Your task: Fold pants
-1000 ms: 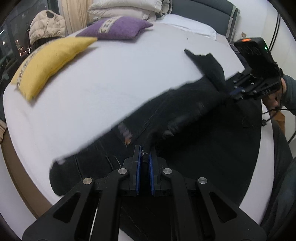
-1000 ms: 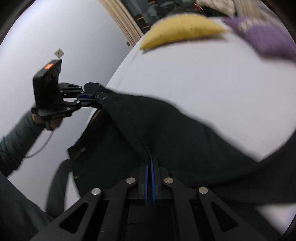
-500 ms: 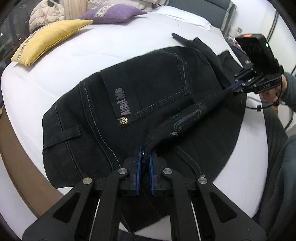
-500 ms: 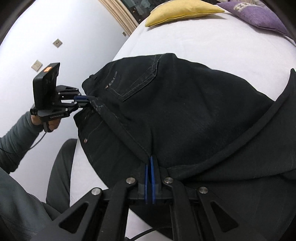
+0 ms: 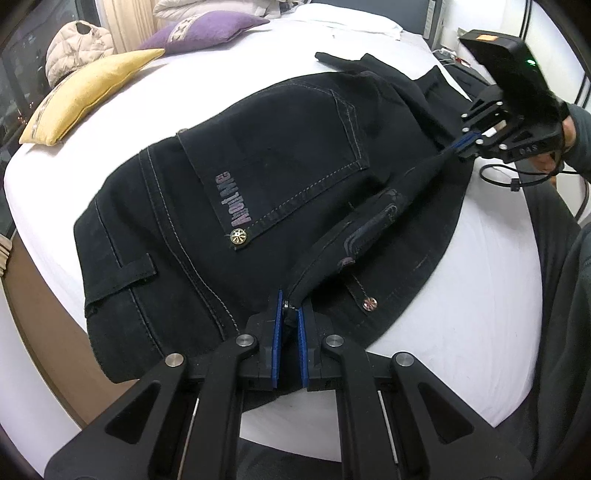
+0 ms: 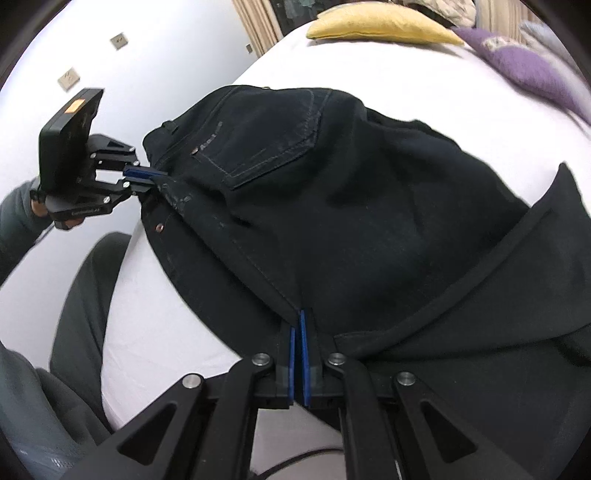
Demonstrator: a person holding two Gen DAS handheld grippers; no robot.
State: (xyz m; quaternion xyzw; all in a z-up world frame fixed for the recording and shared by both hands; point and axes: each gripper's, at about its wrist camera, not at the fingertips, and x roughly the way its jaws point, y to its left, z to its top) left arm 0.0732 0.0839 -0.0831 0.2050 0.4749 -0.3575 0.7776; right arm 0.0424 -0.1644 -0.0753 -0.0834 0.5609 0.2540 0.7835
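Black jeans (image 5: 280, 173) lie on the white bed (image 5: 192, 77), back pocket up, one half laid over the other. My left gripper (image 5: 289, 308) is shut on the waistband edge near the front of the bed. In the right wrist view the same left gripper (image 6: 147, 177) pinches the waistband at the far left. My right gripper (image 6: 300, 314) is shut on the seam edge of the jeans (image 6: 351, 206), further along the legs; it also shows as the right gripper (image 5: 456, 142) in the left wrist view. The fabric edge is stretched between both grippers.
A yellow pillow (image 5: 88, 92) and a purple pillow (image 5: 207, 31) lie at the far side of the bed, with folded bedding (image 5: 207, 7) behind. A person's grey-clad legs (image 6: 85, 295) are beside the near bed edge. A wooden bed frame (image 5: 40, 295) shows on the left.
The lifted half of the jeans has come down across the bed and now lies flat on the other half. Both grippers travelled with it and sank a little, still shut on the fabric.
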